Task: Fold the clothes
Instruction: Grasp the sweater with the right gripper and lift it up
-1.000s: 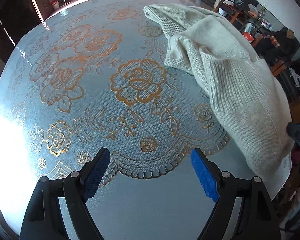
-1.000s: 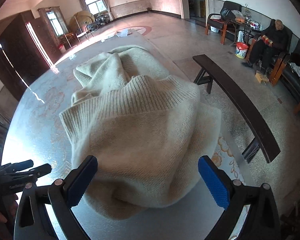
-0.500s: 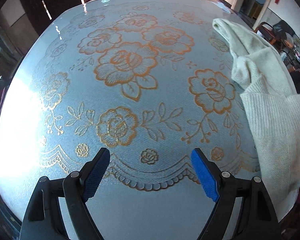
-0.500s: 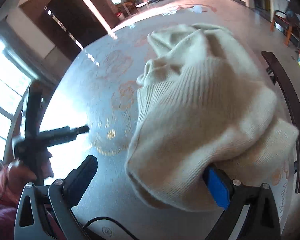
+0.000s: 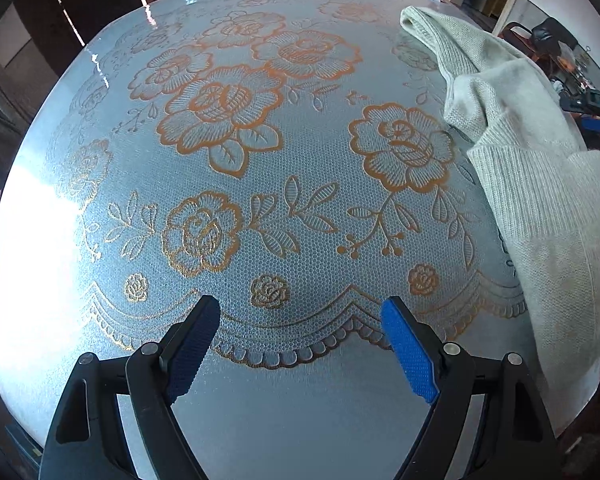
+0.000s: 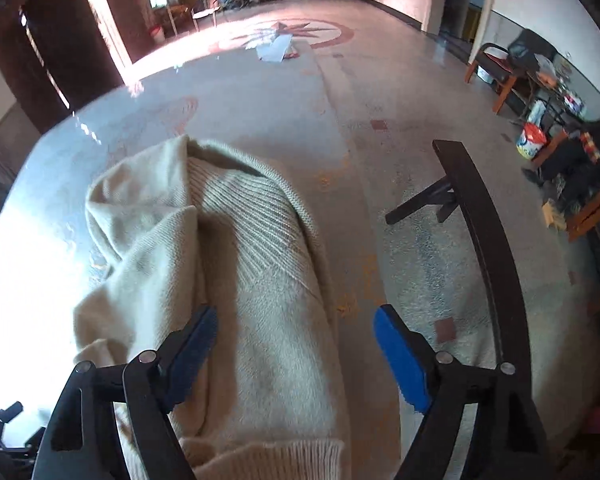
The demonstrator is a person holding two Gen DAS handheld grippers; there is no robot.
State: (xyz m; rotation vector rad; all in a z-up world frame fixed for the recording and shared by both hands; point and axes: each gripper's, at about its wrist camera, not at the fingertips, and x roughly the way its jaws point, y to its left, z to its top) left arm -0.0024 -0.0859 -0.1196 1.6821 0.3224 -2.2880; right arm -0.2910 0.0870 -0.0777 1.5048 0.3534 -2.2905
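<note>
A cream knit sweater (image 5: 540, 200) lies crumpled along the right edge of the table (image 5: 260, 140), which has a blue cloth with orange roses. My left gripper (image 5: 300, 340) is open above the bare cloth near its scalloped border, well left of the sweater, with nothing between its fingers. In the right wrist view the sweater (image 6: 240, 260) lies in folds under my right gripper (image 6: 296, 344). Its jaws are closing with the sweater's near part between them. The left pad hangs over the knit and the right pad past its edge, and neither presses on it.
The table's right edge (image 6: 340, 208) drops to a speckled floor. A dark wooden bench (image 6: 484, 220) stands beside it. White papers (image 6: 276, 48) lie at the table's far end. A seated person (image 6: 580, 152) and a chair (image 6: 496, 68) are by the right wall.
My right gripper swung right across the sweater toward the table's bench-side edge, and its jaws stand narrower. My left gripper shifted a little, so the sweater sits further right in its view.
</note>
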